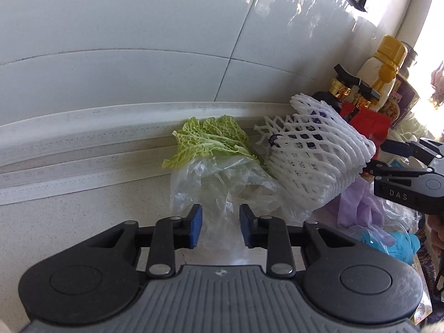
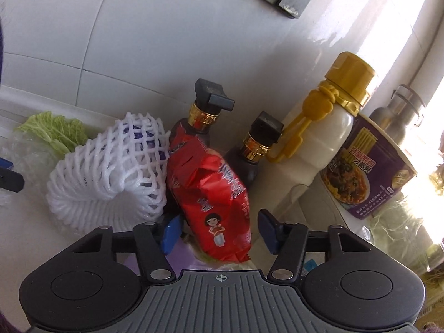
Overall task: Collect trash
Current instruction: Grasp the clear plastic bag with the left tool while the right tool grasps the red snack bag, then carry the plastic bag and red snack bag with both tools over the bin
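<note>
Now the left gripper (image 1: 220, 226) straddles the clear plastic bag (image 1: 222, 183) near the table's (image 1: 69, 222) back edge, jaws unclosed; right gripper (image 2: 217, 233) brackets the red snack packet (image 2: 213, 199), not yet pinching, ready for collecting

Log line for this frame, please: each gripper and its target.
left gripper: open over clear plastic bag | right gripper: open around red snack packet, no grip visible | counter: trash uncollected

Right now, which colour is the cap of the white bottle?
Mustard yellow cap on the white bottle; clearest in the right wrist view.
</note>
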The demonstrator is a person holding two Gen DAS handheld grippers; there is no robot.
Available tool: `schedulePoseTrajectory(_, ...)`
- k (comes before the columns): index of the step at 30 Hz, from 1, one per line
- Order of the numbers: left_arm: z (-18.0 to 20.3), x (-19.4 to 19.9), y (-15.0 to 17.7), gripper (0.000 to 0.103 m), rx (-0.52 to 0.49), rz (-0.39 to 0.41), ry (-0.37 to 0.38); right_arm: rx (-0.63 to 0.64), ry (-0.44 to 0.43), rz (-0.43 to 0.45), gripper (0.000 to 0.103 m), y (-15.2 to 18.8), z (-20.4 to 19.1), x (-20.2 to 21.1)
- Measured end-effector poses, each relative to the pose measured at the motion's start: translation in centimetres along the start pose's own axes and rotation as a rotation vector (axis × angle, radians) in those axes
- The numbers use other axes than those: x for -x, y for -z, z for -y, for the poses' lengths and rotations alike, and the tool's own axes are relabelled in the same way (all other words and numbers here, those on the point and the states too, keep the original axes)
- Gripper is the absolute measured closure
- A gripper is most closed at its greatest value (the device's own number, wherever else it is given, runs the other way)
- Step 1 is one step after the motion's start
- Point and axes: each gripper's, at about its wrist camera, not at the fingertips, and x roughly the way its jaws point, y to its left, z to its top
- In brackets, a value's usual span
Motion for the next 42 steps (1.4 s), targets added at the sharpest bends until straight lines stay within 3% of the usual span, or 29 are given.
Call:
schedulePoseTrajectory(2, 0.0, -0.1, 0.0, 0.094, -0.005, -0.004, -0.015, -0.002, 0.002, 0.000, 0.060, -0.1, 0.0, -0.2)
schedulePoseTrajectory(8, 0.5, 0.5, 0.0, 0.102, -0.066, 0.003, -0.018, -0.013, 0.000, 0.004, 0.076, 0.1, 0.0, 0.4)
schedulePoseTrajectory(20, 2.3, 4.3, -0.5, 0.103, -0.155, 0.032, 0.062, -0.080, 0.009, 0.041, 0.078, -0.4, 1.3, 4.3)
schedulePoseTrajectory(30, 3.3, 8.5, -2.2, 0.103, -0.168, 0.087, 0.102, -0.107, 0.013, 0.083, 0.078, -2.1, 1.4, 9.0)
schedulePoseTrajectory(37, 3.4, 12.0, -3.5, 0.103, -0.165, 0.125, 0.109, -0.112, 0.004, 0.102, 0.078, -3.2, 0.5, 12.4)
schedulePoseTrajectory(42, 3.6, 13.5, -3.8, 0.103, -0.186, 0.088, 0.077, -0.108, -0.002, 0.110, 0.078, -3.6, -0.5, 14.8)
